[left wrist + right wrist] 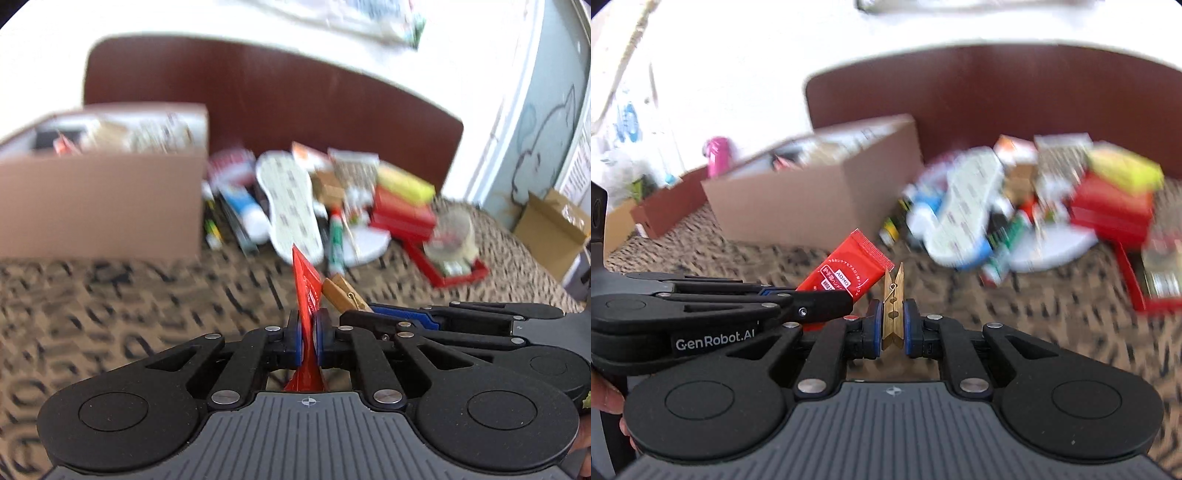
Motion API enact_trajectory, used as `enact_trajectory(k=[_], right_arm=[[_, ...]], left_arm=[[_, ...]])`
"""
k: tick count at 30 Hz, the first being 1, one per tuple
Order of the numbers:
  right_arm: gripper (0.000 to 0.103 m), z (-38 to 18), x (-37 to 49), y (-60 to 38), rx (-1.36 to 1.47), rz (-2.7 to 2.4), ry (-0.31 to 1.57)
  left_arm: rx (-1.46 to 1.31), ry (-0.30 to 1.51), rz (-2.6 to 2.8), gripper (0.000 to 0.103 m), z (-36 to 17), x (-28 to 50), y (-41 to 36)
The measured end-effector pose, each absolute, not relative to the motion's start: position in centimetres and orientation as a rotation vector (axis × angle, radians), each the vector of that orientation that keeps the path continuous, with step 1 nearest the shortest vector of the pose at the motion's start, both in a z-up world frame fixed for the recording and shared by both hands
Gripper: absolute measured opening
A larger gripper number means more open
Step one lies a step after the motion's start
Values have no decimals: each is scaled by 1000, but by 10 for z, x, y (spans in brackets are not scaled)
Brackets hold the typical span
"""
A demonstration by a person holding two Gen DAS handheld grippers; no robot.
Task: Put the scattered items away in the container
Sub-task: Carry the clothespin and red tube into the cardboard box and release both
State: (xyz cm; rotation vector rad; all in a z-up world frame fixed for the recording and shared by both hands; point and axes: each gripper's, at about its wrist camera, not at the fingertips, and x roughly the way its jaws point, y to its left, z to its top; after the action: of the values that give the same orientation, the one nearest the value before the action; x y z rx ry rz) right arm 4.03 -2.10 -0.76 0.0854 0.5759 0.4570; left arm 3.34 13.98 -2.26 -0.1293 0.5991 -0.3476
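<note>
My left gripper (308,338) is shut on a red tube (306,291), held above the patterned tablecloth; the left gripper also shows in the right wrist view (827,308) with the tube (846,269). My right gripper (893,328) is shut on a wooden clothespin (894,306), right beside the tube; the clothespin also shows in the left wrist view (343,293), held by the right gripper (365,314). The cardboard box (103,206) stands at the left, with items inside; it also shows in the right wrist view (812,192).
A blurred pile of items lies right of the box: a white insole (290,206), a blue-white tube (245,210), red and yellow boxes (402,203), a red tray with a clear jar (448,247). A brown chair back (277,96) stands behind. A small cardboard box (554,229) sits far right.
</note>
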Motion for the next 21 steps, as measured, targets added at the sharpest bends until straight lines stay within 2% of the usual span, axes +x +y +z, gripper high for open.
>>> enact_trajectory(k=[12,16,21], right_arm=[[14,89,117,49,17,539,413],[14,94,149,69,-3,508,397],[14,71,187,81,38,504,472]], left_arm=[[-165,408,-227,1,68,90,203],[-191,387,-203,1,68,117,220],[-263,413,-220,2,48,153,243]])
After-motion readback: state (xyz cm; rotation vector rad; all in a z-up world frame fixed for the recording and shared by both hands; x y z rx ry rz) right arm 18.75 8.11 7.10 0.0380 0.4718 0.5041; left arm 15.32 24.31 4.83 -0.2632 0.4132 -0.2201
